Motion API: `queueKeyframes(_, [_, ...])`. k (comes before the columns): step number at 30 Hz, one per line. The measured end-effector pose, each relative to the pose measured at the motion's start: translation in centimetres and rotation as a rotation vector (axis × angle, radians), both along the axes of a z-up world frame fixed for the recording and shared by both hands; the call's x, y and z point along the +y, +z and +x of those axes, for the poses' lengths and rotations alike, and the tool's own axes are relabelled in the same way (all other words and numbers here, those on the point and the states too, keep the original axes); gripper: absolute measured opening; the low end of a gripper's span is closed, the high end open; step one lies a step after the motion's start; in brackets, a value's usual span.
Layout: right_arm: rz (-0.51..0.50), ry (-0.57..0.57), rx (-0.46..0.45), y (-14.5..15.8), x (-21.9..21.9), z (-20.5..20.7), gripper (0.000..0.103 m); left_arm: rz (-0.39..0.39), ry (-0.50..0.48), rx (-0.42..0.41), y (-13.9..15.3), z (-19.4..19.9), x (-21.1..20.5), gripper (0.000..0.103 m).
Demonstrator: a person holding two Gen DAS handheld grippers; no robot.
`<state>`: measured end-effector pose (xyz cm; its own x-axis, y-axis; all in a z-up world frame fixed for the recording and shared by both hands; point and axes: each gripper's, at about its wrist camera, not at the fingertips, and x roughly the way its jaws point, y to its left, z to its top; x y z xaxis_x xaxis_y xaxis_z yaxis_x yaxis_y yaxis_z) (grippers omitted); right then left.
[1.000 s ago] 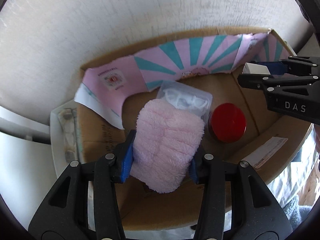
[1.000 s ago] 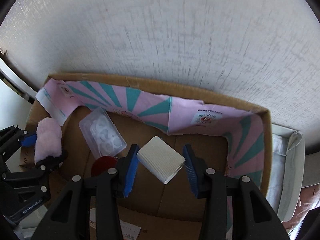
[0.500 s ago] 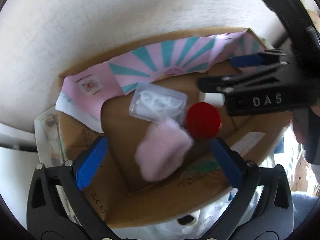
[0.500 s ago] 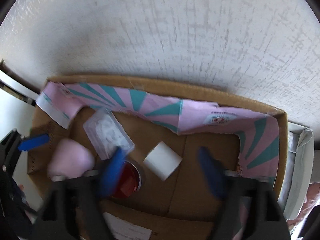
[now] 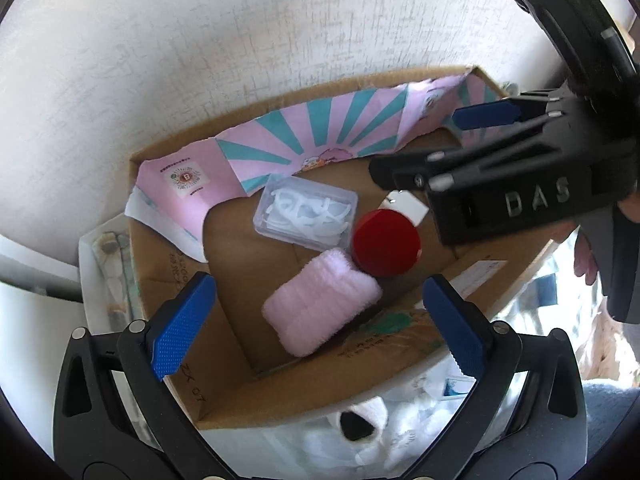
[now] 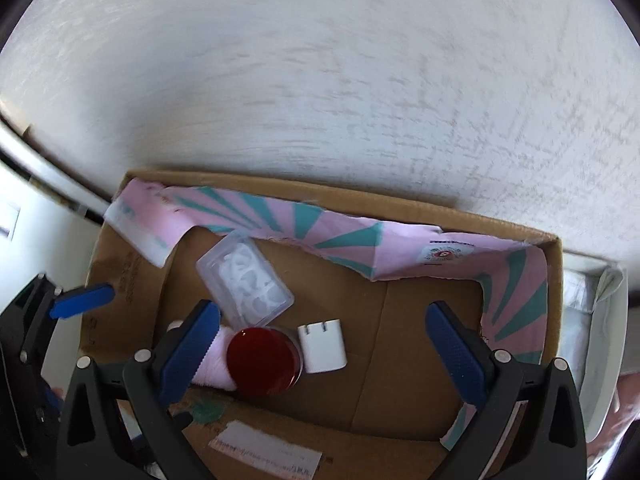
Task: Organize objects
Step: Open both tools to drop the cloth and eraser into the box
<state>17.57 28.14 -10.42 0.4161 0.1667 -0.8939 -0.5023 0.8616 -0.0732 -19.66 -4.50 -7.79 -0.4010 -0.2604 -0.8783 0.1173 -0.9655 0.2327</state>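
Cardboard box (image 5: 224, 404) interior, right gripper (image 5: 452, 148) lettered "DAS".

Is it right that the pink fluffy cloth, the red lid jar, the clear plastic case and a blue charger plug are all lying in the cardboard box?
Almost. The charger plug is white, not blue; the right wrist view shows it beside the red lid jar. The rest holds: the pink fluffy cloth and the clear plastic case lie in the cardboard box too.
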Motion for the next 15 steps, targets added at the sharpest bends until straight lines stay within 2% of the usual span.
queueKeyframes(9, [0.015, 0.057, -0.156, 5.1, 0.8, -3.8, 0.102, -0.060, 0.054, 0.120, 4.0, 2.8, 1.0, 0.103])
queueKeyframes(12, [0.036, 0.057, -0.224, 7.3, 0.0, -5.6, 0.102, -0.050, 0.071, 0.167, 5.6, 3.8, 1.2, 0.103])
queueKeyframes(15, [0.068, 0.060, -0.269, 8.7, -0.7, -7.2, 0.102, -0.081, 0.094, 0.222, 7.4, 5.2, 2.0, 0.103])
